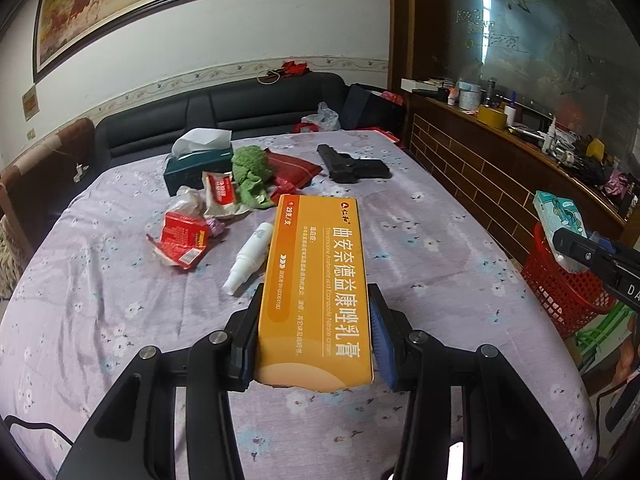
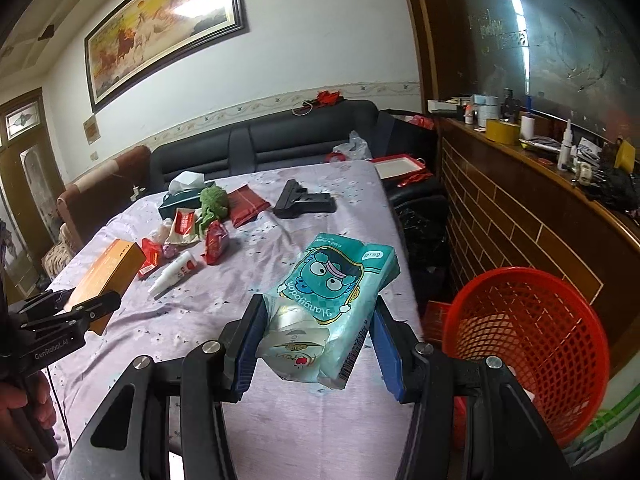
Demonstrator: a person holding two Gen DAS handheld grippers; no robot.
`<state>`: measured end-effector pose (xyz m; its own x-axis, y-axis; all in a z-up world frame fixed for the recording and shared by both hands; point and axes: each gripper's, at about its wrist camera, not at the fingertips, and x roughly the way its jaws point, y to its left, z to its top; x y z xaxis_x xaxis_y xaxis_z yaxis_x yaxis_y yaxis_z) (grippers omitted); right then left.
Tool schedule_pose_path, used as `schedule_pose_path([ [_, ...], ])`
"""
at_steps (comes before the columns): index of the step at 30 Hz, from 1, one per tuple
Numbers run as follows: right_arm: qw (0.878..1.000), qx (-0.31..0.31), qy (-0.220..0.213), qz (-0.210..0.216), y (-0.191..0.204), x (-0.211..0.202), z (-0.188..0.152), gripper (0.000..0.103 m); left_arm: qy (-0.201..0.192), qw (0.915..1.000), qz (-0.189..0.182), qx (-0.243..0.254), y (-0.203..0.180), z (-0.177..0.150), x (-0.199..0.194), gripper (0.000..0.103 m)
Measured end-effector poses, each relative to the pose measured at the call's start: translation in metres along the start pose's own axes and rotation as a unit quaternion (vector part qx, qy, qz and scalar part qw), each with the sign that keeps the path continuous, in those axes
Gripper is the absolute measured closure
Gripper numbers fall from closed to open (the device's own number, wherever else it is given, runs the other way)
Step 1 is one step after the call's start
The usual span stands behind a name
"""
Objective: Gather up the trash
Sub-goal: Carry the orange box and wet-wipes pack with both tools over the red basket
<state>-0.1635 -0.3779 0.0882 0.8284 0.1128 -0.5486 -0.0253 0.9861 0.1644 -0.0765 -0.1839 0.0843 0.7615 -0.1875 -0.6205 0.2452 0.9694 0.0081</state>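
Left gripper (image 1: pixel 316 340) clamps a long orange cardboard medicine box (image 1: pixel 316 284) with white Chinese print, both pads pressed on its long sides, box lifted clear above the table and pointing away from the camera. Right gripper (image 2: pixel 316 340) clamps a teal plastic tissue pack (image 2: pixel 332 304) printed with a cartoon face, pack squeezed between the blue pads, tilted, held above the table's right edge. Round red plastic mesh basket (image 2: pixel 532 352) stands on the floor just beside that edge, to the right of the pack; the pack is not in it.

Table under a lilac floral cloth (image 1: pixel 420 240). On it, well ahead of both grippers: a white plastic tube (image 1: pixel 250 258) lying flat, a torn red snack wrapper (image 1: pixel 182 240), a crumpled red-and-white packet (image 1: pixel 222 196), a green fuzzy cloth (image 1: pixel 250 172), a dark red flat pouch (image 1: pixel 294 168), a dark green tissue box (image 1: pixel 196 164) with a white tissue sticking out, and a black toy pistol (image 1: pixel 352 166) lying on its side apart from the heap. A hand (image 2: pixel 24 408) grips the left gripper's handle at the lower left of the right wrist view.
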Motion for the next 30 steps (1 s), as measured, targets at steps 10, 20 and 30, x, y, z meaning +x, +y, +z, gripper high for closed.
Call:
schedule_pose_path([
  [10,1.000,0.010,-0.010,-0.018,-0.020,-0.018,0.000,0.048,-0.011,0.9997,-0.013,0.017,-0.019,0.011,-0.002,0.059],
  [20,0.999,0.019,-0.008,-0.045,-0.048,-0.028,-0.006,0.048,-0.011,0.9984,-0.041,0.039,-0.048,0.021,0.008,0.059],
  [30,0.997,0.037,-0.013,-0.068,-0.076,-0.041,-0.008,0.048,-0.010,0.9959,-0.065,0.063,-0.079,0.030,0.017,0.059],
])
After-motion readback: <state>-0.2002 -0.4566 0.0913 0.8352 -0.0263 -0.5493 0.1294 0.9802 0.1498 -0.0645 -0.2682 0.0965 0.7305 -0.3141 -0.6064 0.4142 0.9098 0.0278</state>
